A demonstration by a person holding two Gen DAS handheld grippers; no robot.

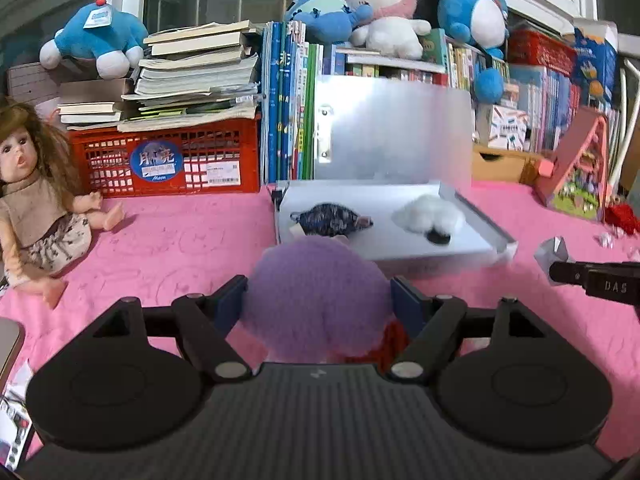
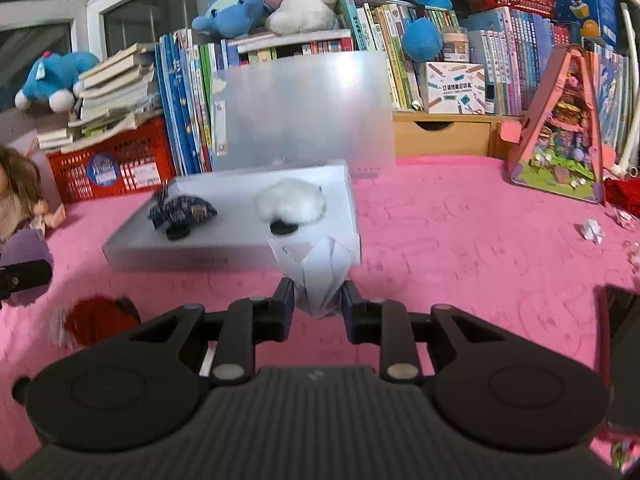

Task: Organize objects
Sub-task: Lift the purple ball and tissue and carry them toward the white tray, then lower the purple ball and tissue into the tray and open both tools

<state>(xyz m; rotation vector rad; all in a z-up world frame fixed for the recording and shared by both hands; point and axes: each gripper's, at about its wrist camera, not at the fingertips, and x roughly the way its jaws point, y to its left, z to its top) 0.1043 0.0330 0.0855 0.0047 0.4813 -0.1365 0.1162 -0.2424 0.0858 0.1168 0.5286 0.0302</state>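
Pompoms and paper bits are the things being tidied into a box (image 1: 486,236) on a pink cloth (image 1: 168,240). A purple pompom (image 1: 316,300), round and very fuzzy, sits squeezed between the two fingers of the left gripper (image 1: 318,300), just in front of the box. The right gripper (image 2: 317,304) pinches a folded paper (image 2: 320,272), white and pointy with sharp creases, close to the front corner of the box. The box is flat and made of cloudy see-through plastic, and its lid (image 2: 304,112) stands up at the back. Inside lie a dark pompom (image 1: 330,219), blue and speckled, on the left, and a fluffy white pompom (image 1: 430,212) on the right. A small black disc (image 1: 438,237) touches the white one. A red furry thing (image 2: 96,318) lies on the cloth near the left gripper. The cloth looks soft and has faint swirly marks. A doll (image 1: 36,200) with messy brown hair sits at the far left. Behind it stands a red crate (image 1: 168,160) with holes all over and a messy pile of books (image 1: 188,76) on top. More books stand in a row behind the box, with soft plush toys (image 1: 384,8) on them. A pink triangle house (image 2: 560,132) stands at the right, with small crumpled paper scraps (image 2: 592,230) near it.
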